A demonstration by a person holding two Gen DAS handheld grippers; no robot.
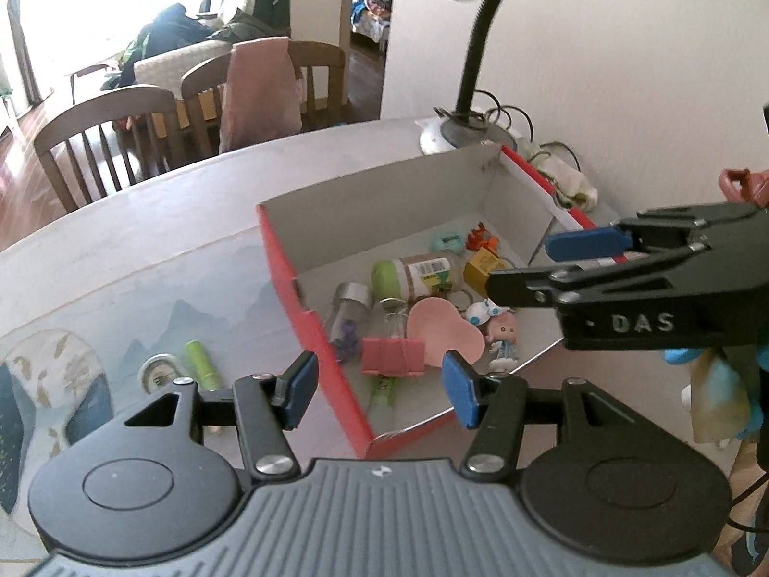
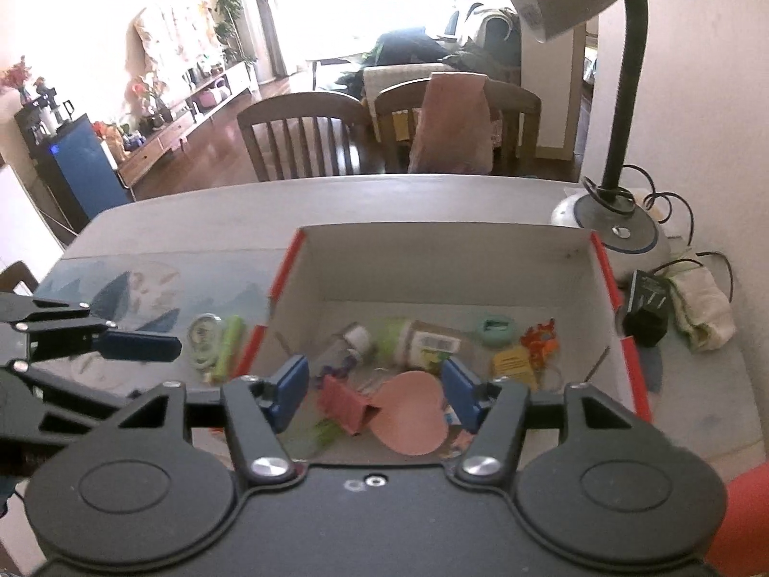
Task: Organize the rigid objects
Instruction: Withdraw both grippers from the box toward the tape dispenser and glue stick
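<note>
A red cardboard box [image 1: 307, 317] with a white inside [image 2: 620, 336] stands on the table and holds several small items: a pink heart [image 1: 447, 332] [image 2: 411, 411], a pink binder clip [image 1: 391, 356] [image 2: 343, 401], a green-capped bottle [image 1: 413, 274] [image 2: 413, 339], a small vial [image 1: 348, 303] and little figurines [image 1: 502, 336]. My left gripper [image 1: 379, 387] is open and empty over the box's near left wall. My right gripper [image 2: 375, 392] is open and empty above the heart and clip. A green tube [image 1: 202, 365] [image 2: 228, 344] and a round tape [image 1: 158, 375] [image 2: 204, 336] lie on the table left of the box.
A desk lamp [image 2: 620, 231] with its base and cables stands behind the box's right corner, beside a black adapter [image 2: 646, 307] and a folded cloth [image 2: 701, 310]. A wall is on the right. Wooden chairs [image 2: 307, 139] stand past the far table edge.
</note>
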